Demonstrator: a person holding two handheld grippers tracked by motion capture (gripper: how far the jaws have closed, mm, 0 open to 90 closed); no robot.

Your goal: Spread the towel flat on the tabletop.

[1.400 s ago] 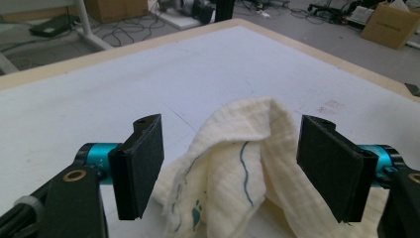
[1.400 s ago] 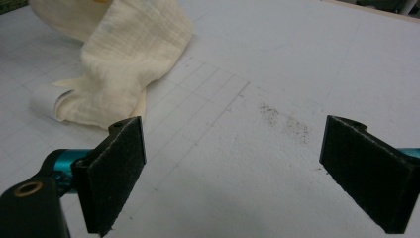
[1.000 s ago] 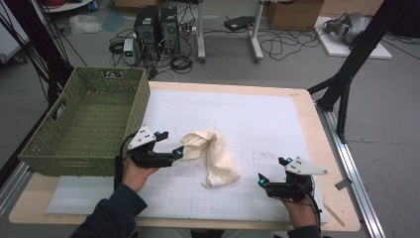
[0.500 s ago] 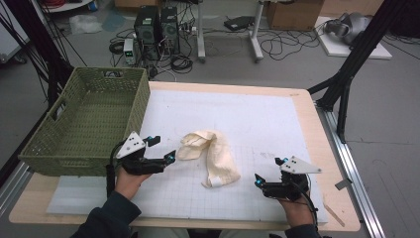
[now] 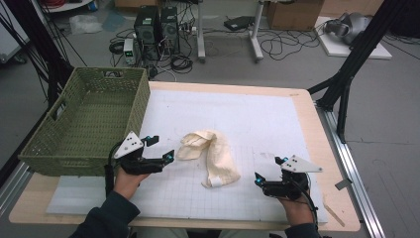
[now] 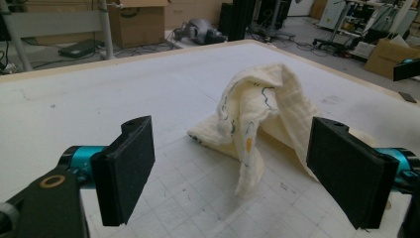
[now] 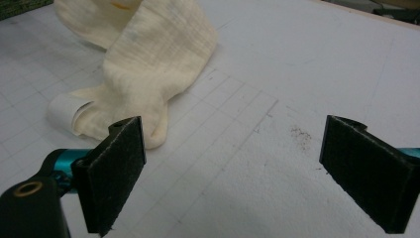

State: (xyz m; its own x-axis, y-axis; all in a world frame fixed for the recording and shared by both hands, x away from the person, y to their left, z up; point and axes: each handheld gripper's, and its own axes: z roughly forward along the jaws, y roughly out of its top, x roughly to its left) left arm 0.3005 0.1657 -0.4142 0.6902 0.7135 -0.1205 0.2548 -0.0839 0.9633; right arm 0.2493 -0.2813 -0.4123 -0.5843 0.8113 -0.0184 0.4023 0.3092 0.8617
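**Cloth at mid-bench, both tongs spread and standing clear**

A crumpled cream cloth (image 5: 210, 156) is lying near the middle of the white gridded mat (image 5: 247, 119) that is covering most of the bench (image 5: 324, 148). The cloth is bunching into a raised fold at its left end and trailing toward the person's edge, where a rolled white hem (image 7: 67, 110) is resting flat on the mat.

The left tongs (image 5: 161, 148) are hovering just left of the cloth, their jaws standing wide apart and gripping nothing; in the left gripper view (image 6: 233, 166) the raised fold is sitting between and beyond the two black pads, with bare mat in front of it. The right tongs (image 5: 262, 178) are sitting low near the bench's near edge, to the right of the cloth's trailing end, jaws likewise spread and empty; in the right gripper view (image 7: 233, 168) the hem is lying just past the left pad and open mat is stretching ahead.

A green woven basket (image 5: 49, 148) is standing at the bench's left side, its right wall just behind the left tongs. Open mat is extending beyond and to the right of the cloth as far as the wooden border.
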